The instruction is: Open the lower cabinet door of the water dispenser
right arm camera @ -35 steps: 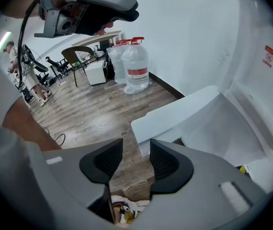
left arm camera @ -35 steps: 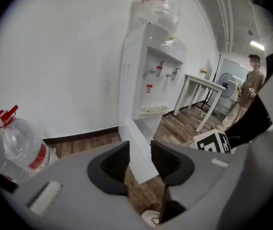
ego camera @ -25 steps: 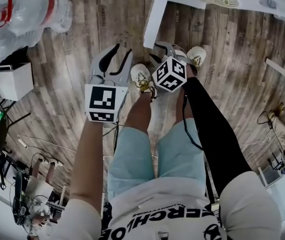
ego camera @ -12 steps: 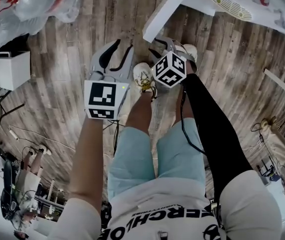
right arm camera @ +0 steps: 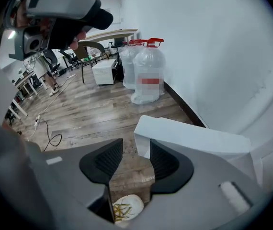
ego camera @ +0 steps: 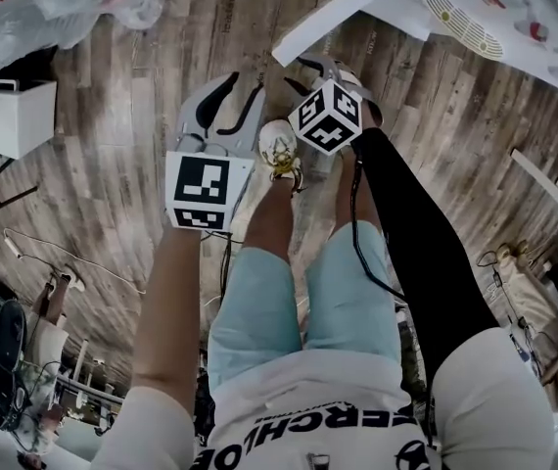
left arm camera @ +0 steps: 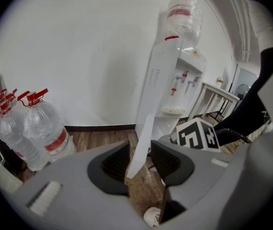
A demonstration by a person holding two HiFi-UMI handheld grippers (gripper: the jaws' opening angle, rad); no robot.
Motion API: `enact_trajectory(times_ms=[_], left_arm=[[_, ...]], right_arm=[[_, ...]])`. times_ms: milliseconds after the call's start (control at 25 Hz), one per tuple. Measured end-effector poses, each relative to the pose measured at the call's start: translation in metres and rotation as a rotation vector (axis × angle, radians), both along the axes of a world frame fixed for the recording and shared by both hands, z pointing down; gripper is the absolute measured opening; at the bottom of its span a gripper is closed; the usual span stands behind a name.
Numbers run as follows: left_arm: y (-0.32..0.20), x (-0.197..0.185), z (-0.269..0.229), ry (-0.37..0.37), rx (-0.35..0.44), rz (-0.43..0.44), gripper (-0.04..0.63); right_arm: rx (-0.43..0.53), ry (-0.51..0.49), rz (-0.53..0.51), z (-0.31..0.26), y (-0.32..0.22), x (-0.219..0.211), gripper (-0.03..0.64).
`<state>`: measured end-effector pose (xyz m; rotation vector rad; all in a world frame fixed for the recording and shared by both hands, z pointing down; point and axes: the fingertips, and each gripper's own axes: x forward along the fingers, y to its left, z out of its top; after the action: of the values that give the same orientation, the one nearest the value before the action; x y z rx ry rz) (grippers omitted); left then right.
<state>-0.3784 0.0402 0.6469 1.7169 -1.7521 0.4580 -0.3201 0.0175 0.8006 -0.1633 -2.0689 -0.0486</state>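
Left hand-held gripper (ego camera: 245, 86): jaws apart, nothing between the pads; angled down over the floor, short of the door. Door edge seen through the gap in the left gripper view, but well beyond it, so lined up rather than touching.

Right hand-held gripper (ego camera: 299, 71): jaws also wide apart, clamped on nothing. Free corner of the door just past the pads in the right gripper view, not pressed. Likely held there to nudge or steady the panel rather than pinch it.

Wooden floor (ego camera: 142, 184): bare boards under both tools.

Water dispenser (left arm camera: 175, 80): white, upright against the wall, bottle on top.

Lower cabinet door (ego camera: 328, 23): already swung out from the dispenser body, standing open, free edge toward the person. Judged: opening largely done, which would explain the empty jaws.

Spare water bottles (right arm camera: 148, 75): grouped by the wall, well apart from the door's swing.

Shoe (ego camera: 279, 150): just below the tools, near the door's free edge.
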Motion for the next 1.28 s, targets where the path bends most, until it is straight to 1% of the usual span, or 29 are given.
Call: enact_trajectory(times_ms=[240, 560, 720, 1040, 1280], left_arm=[[-0.005, -0.002, -0.005, 0.021, 0.004, -0.04, 0.195], [-0.012, -0.019, -0.007, 0.02, 0.0, -0.12, 0.195], [-0.013, -0.022, -0.004, 0.022, -0.01, -0.152, 0.195], [-0.019, -0.03, -0.005, 0.011, -0.015, -0.201, 0.195], [-0.013, -0.037, -0.006, 0.004, -0.024, -0.23, 0.195]], right_arm=[[0.002, -0.01, -0.036, -0.001, -0.006, -0.016, 0.178], [-0.007, -0.001, -0.064, 0.002, -0.02, -0.031, 0.178], [-0.008, -0.002, -0.075, 0.003, -0.029, -0.039, 0.178], [0.015, -0.016, -0.111, 0.003, -0.05, -0.065, 0.178], [0.036, 0.022, -0.155, 0.01, -0.052, -0.067, 0.178]])
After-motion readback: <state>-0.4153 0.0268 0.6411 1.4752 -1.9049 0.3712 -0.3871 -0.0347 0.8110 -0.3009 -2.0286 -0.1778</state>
